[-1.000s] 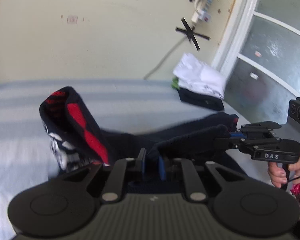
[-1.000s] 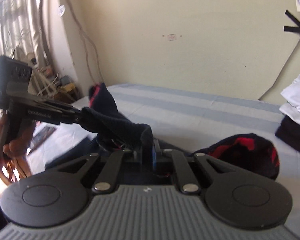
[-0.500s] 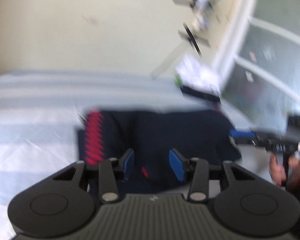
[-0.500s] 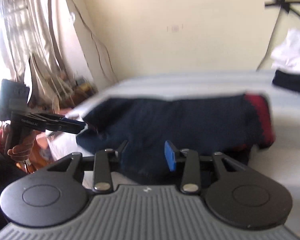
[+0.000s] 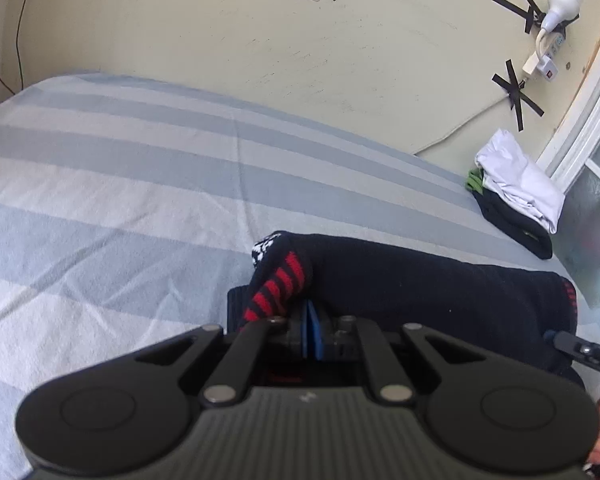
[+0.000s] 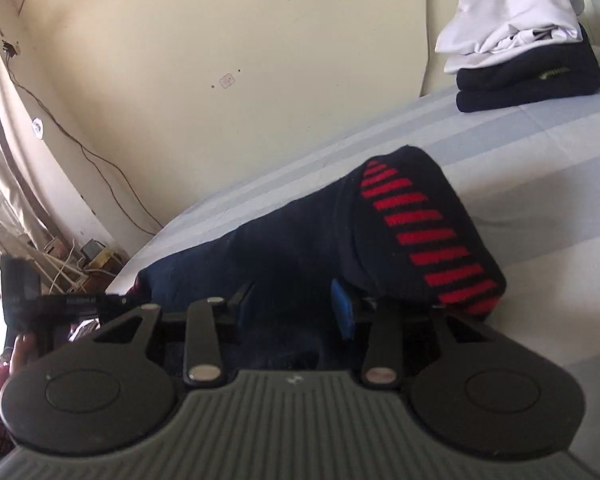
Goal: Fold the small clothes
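The left tongs (image 5: 311, 334) are sitting pressed fully together, their jaws having just been closing, with the dark garment's (image 5: 420, 292) red-striped cuff (image 5: 278, 286) lying against the tips; whether cloth is pinched between the blue pads cannot be told. The right tongs (image 6: 296, 312) are standing partly open, pads gripping nothing, the garment's dark cloth lying between them and the other striped cuff (image 6: 424, 236) draping over the right finger. One dark garment is lying folded on the bed (image 5: 120, 184), near its front edge. One stack of folded clothes (image 6: 516, 36), white over dark, is resting at the bed's far corner. The bed is wearing a grey-and-white striped sheet. A cream wall (image 5: 220, 32) is standing behind, carrying a taped lamp (image 5: 556, 8) and cable.
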Tool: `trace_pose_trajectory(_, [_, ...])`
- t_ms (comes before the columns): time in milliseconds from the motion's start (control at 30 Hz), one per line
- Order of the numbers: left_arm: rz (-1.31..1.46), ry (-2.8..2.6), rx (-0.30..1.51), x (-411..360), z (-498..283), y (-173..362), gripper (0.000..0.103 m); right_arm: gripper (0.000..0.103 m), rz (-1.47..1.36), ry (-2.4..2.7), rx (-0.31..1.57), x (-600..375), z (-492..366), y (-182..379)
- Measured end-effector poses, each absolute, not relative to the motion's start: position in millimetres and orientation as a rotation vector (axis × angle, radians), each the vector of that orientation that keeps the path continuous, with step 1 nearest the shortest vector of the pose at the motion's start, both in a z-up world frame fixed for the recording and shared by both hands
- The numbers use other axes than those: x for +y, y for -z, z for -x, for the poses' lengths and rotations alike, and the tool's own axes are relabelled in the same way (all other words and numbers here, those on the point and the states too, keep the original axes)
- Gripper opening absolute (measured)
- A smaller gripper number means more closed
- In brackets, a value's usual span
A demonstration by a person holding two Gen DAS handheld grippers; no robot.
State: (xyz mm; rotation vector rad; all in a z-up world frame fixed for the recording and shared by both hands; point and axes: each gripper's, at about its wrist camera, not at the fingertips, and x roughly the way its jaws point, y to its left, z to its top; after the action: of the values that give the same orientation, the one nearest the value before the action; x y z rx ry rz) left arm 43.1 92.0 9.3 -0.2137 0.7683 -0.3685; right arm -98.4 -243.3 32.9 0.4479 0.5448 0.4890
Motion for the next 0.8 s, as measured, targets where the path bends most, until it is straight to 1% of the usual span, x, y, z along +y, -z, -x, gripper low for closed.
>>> trace_pose_trajectory(67, [0.182, 0.364, 0.755, 87.7, -34.9, -14.1, 0.006, 0.045, -0.469, -0.506, 0.545, -252.8, 106.1, -40.5])
trace_pose_trajectory(100, [0.182, 0.372, 0.744, 86.8, -31.2, -19.1, 0.008, 0.045, -0.489, -0.513, 0.521, -261.6, 113.7, -45.6])
trace_pose_trajectory(133, [0.191, 0.380, 0.728, 88.8, -23.1, -23.8, 0.010, 0.048, -0.503, -0.509, 0.495, -270.0, 123.7, -49.7])
trace_pose_trajectory(200, [0.231, 0.408, 0.689, 91.4, -8.0, -34.4, 0.025, 0.055, -0.525, -0.478, 0.448, -288.8, 143.0, -56.9])
trace_pose_trajectory(233, [0.258, 0.429, 0.668, 92.7, -1.1, -39.7, 0.028, 0.063, -0.539, -0.446, 0.433, -300.9, 151.1, -59.6])
trace_pose_trajectory(267, [0.287, 0.452, 0.648, 94.3, 5.6, -44.3, 0.031, 0.068, -0.554, -0.416, 0.429, -310.0, 157.0, -60.0])
trace_pose_trajectory(400, [0.365, 0.580, 0.627, 76.4, 9.9, -54.3, 0.031, 0.068, -0.660, -0.393, 0.502, -330.8, 166.3, -45.6])
trace_pose_trajectory(533, [0.355, 0.721, 0.732, 32.0, -3.8, -41.3, 0.029, 0.067, -0.640, -0.365, 0.603, -310.4, 154.6, -24.7])
trace_pose_trajectory(567, [0.345, 0.757, 0.758, 19.4, -7.5, -35.6, 0.029, 0.067, -0.633, -0.370, 0.594, -304.4, 150.9, -23.5])
trace_pose_trajectory(600, [0.331, 0.781, 0.783, 7.0, -10.9, -29.4, 0.027, 0.065, -0.629, -0.385, 0.602, -298.0, 145.8, -23.7])
trace_pose_trajectory(667, [0.298, 0.799, 0.832, -12.7, -16.1, -16.7, 0.026, 0.042, -0.633, -0.397, 0.636, -284.6, 133.8, -21.6])
trace_pose_trajectory(700, [0.274, 0.795, 0.848, -19.7, -19.1, -9.9, 0.025, 0.037, -0.641, -0.399, 0.654, -279.0, 128.7, -20.6])
trace_pose_trajectory(733, [0.242, 0.768, 0.851, -23.7, -19.9, -0.1, 0.016, 0.025, -0.656, -0.410, 0.678, -275.5, 124.1, -19.8])
trace_pose_trajectory(767, [0.239, 0.737, 0.836, -22.8, -20.0, 4.2, 0.006, 0.024, -0.684, -0.428, 0.701, -273.4, 119.7, -20.1])
trace_pose_trajectory(800, [0.262, 0.746, 0.843, -19.4, -21.2, 5.9, 0.006, 0.024, -0.708, -0.457, 0.687, -273.7, 118.0, -25.9])
